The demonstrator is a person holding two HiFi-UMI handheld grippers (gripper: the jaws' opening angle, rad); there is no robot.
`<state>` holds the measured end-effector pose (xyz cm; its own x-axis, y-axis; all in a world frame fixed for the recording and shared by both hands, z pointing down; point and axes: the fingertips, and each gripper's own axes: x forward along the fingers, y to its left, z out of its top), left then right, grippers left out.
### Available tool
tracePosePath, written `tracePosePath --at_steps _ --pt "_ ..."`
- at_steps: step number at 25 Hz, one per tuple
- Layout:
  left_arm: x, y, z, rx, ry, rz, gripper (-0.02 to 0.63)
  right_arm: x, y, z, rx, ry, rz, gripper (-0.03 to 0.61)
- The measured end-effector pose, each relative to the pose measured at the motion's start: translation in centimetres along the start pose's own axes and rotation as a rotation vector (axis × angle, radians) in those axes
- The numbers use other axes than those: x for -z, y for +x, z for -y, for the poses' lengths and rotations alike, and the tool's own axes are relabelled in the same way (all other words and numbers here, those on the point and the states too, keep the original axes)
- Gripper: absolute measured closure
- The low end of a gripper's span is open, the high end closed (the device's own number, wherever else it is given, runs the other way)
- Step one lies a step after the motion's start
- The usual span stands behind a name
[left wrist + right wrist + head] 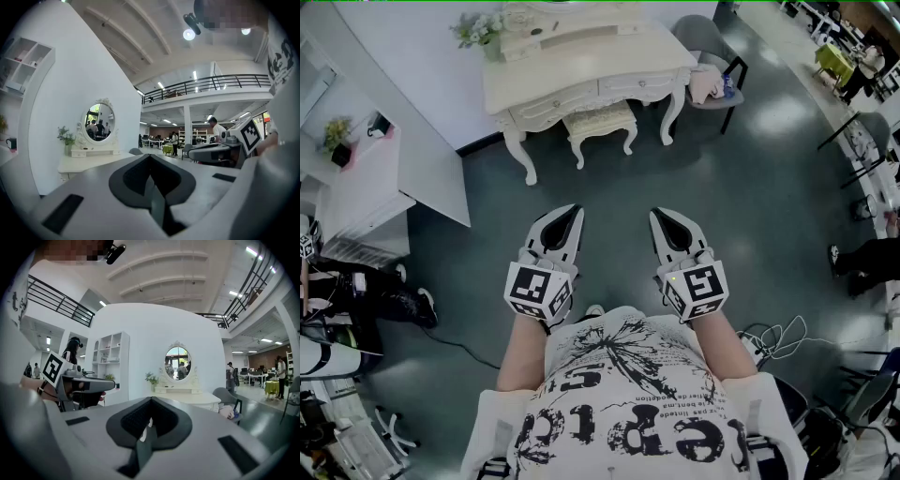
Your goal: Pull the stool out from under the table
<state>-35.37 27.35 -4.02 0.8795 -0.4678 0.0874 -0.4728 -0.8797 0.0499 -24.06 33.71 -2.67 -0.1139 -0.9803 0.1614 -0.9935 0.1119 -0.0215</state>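
Note:
A cream stool (600, 124) with a padded seat stands tucked under the white dressing table (581, 80) at the far side of the dark floor. Both grippers are held close in front of my body, well short of the stool, and touch nothing. The left gripper (571, 216) is shut and empty, and points toward the table. The right gripper (662, 218) beside it is also shut and empty. In the left gripper view the left gripper (150, 158) has its jaws together, with the table (89, 161) far off to the left. In the right gripper view the right gripper (151, 401) aims at the table (187, 398) and its oval mirror (177, 363).
A grey chair (709, 52) with cloth on it stands right of the table. A white shelf unit (358, 192) juts out at the left. Cables (773, 336) lie on the floor at the right. People's feet show at the left (424, 307) and right (834, 257) edges.

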Motion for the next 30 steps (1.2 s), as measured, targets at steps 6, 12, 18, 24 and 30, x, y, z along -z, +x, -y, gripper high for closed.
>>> tracePosePath --at_steps 6,12,18,24,30 --pt "0.7 0.1 -0.6 0.001 -0.001 -0.006 0.597 0.7 0.7 -0.4 0.002 0.001 -0.011 0.562" --pt "1.3 -0.5 -1.2 0.006 -0.005 -0.015 0.597 1.2 1.2 -1.3 0.007 0.025 -0.008 0.561" --pt "2.9 -0.8 -3.3 0.019 -0.022 -0.039 0.597 2.3 2.9 -1.4 0.049 0.056 -0.031 0.561" --pt "5.2 -0.8 -5.2 0.001 -0.024 -0.074 0.597 4.2 4.8 -1.1 0.066 0.058 -0.058 0.561" --pt "6.1 2.6 -7.4 -0.067 -0.02 -0.078 0.597 5.1 8.6 2.0 0.014 0.032 -0.064 0.561"
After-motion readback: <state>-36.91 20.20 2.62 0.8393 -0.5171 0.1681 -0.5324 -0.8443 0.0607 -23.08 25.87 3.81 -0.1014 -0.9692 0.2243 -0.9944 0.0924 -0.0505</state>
